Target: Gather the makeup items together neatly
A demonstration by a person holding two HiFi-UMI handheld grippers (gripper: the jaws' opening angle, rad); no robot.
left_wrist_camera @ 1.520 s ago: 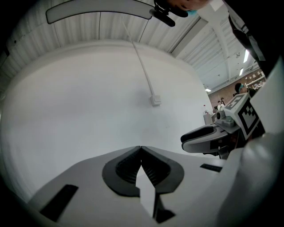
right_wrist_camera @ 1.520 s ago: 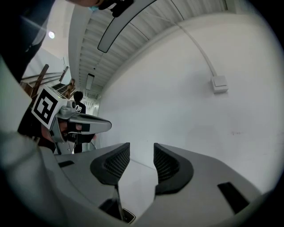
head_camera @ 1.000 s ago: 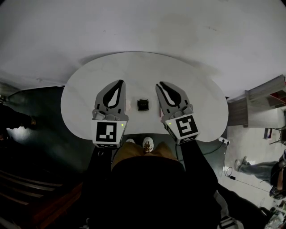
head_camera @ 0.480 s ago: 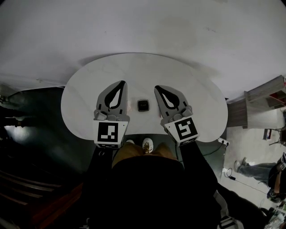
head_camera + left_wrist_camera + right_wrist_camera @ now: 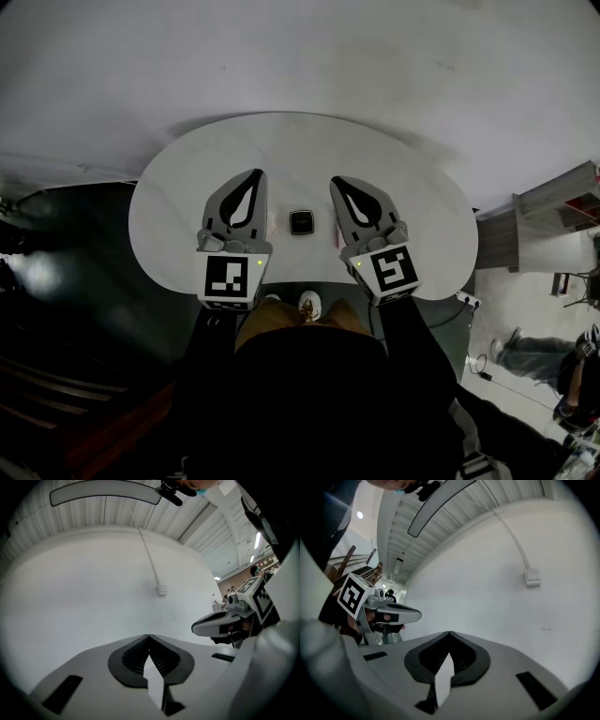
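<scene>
A small black square compact (image 5: 300, 222) lies on the white oval table (image 5: 403, 169), between my two grippers. Next to it show small pinkish items (image 5: 271, 223), too small to make out. My left gripper (image 5: 255, 174) hovers left of the compact, with its jaws shut and nothing between them; in the left gripper view its tips (image 5: 149, 636) meet. Right of the compact my right gripper (image 5: 337, 180) is shut and empty too, tips together (image 5: 449, 633). Both point level at a white wall, away from the compact.
A wooden shelf (image 5: 553, 211) stands to the right of the table, and a person's legs (image 5: 525, 352) show at the lower right. Dark floor lies left of the table. A cable and small box (image 5: 161, 590) run down the wall ahead.
The right gripper's jaws, a little apart a second ago, have come together on nothing. Both hands have stayed in place.
</scene>
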